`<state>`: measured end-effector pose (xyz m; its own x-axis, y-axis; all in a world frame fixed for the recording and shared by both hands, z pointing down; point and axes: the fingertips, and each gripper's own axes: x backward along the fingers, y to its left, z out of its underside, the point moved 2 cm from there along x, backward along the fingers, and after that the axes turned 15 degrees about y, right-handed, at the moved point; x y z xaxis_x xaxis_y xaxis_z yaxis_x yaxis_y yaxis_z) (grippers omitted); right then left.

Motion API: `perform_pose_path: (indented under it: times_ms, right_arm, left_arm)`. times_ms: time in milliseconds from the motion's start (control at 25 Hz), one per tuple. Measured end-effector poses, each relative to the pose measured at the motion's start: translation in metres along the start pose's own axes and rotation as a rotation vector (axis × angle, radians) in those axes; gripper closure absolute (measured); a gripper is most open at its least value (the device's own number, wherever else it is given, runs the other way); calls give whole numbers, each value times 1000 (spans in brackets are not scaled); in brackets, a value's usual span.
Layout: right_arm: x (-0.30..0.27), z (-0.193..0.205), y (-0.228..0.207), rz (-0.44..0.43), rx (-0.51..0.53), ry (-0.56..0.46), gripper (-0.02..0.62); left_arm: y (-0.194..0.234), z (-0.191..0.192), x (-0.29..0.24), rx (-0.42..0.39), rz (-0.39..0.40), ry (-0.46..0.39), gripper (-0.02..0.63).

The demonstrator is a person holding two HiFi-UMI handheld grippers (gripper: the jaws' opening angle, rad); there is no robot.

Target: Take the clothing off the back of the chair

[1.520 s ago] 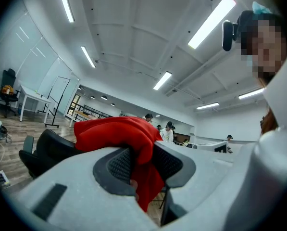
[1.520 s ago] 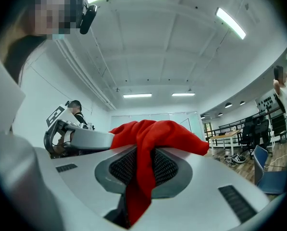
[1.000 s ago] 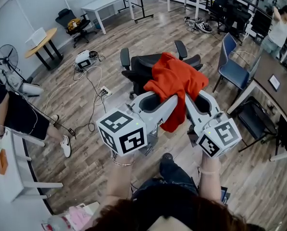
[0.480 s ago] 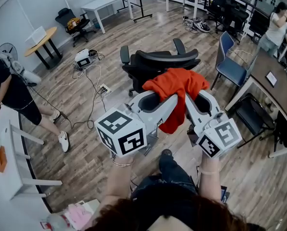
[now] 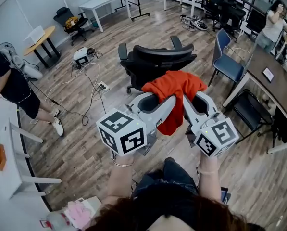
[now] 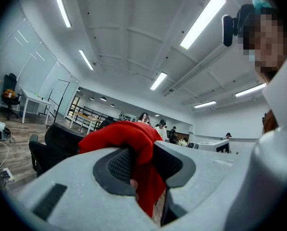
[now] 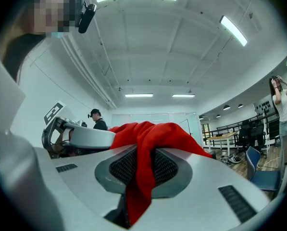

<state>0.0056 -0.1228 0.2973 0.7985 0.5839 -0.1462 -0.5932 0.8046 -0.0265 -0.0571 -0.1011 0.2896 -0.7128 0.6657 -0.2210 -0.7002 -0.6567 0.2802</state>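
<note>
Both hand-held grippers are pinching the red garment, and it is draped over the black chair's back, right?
Not quite: the red garment hangs from the left hand-held gripper and the right hand-held gripper, off the black chair, whose back is bare in the head view.

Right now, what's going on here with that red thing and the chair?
A person holds a gripper in each hand, and both are clamped on the same red garment. The left gripper and the right gripper each have a fold of the cloth pinched between their pads. The garment hangs bunched between them. It looks clear of the back of the black office chair, which stands just beyond it.
</note>
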Motion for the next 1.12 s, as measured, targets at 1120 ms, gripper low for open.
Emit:
perform_pose_path:
  times_ms: [1120]
  right_arm:
    - [102, 21, -10, -76, 3, 67, 528]
  left_arm:
    - [-98, 29, -28, 54, -70, 31, 488]
